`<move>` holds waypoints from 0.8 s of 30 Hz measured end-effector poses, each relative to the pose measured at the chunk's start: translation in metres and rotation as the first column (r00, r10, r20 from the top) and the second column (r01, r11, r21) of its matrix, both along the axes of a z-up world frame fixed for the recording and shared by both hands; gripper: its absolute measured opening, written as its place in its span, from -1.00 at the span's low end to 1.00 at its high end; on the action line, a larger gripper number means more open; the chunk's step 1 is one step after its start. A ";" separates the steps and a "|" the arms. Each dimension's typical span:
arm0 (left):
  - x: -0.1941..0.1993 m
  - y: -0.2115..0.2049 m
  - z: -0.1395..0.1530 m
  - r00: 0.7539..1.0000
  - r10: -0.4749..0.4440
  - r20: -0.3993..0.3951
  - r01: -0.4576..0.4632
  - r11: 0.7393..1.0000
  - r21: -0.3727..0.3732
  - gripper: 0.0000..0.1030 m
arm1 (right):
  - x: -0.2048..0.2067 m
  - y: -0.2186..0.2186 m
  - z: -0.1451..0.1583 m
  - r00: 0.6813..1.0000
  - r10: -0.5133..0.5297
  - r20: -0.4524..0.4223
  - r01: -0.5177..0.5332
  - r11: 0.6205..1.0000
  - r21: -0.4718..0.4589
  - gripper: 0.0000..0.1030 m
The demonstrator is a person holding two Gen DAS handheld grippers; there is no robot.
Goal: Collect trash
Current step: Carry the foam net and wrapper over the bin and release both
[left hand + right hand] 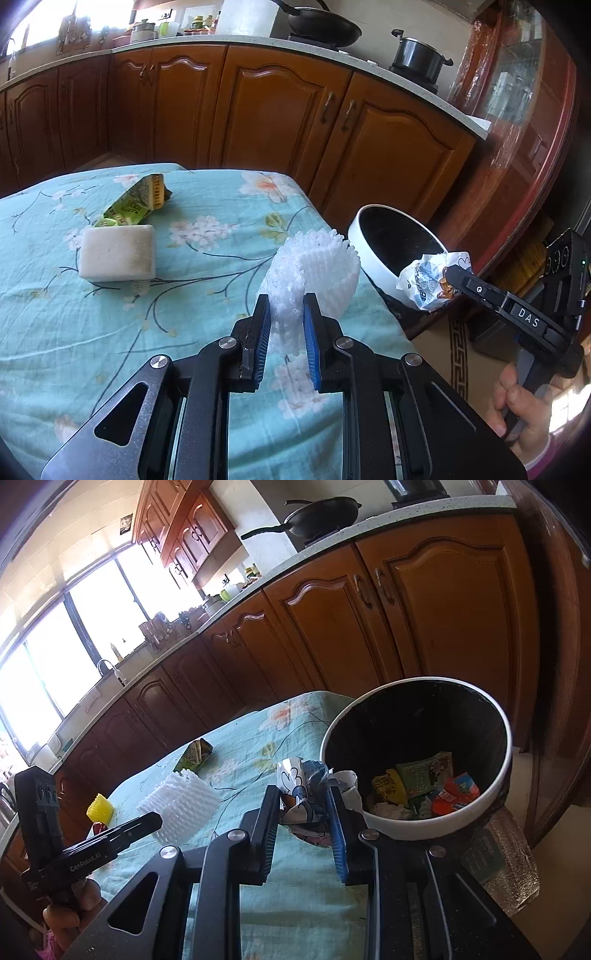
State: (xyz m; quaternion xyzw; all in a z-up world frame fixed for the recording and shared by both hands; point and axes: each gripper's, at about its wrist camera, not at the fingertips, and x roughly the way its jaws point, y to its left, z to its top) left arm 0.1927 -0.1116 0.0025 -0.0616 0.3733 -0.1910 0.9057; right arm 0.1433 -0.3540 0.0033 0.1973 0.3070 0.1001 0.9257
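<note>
Surface (207, 199) under a teal floral cloth. White-rimmed trash bin (495, 797) just off its right edge, wrappers lying inside. White foam net sleeve (314, 269) upright near that edge; left gripper (286, 317) fingers pinch its near wall. White sponge block (117, 253) toward the middle, green carton (136, 203) touching behind it. Right gripper (304, 805) fingers pinch a crumpled printed wrapper (301, 794) beside the bin rim.

desk (55, 332): carton (138, 203) behind block (118, 253) | foam net (314, 273) right of block | bin (384, 821) beside desk's right edge, wrappers (417, 782) inside
</note>
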 end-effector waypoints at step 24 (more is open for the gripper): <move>0.040 -0.117 0.009 0.986 -0.166 0.000 0.165 0.984 0.067 -0.68 | 0.011 -0.069 -0.002 0.991 -0.137 -0.006 0.137 0.991 0.000 -0.49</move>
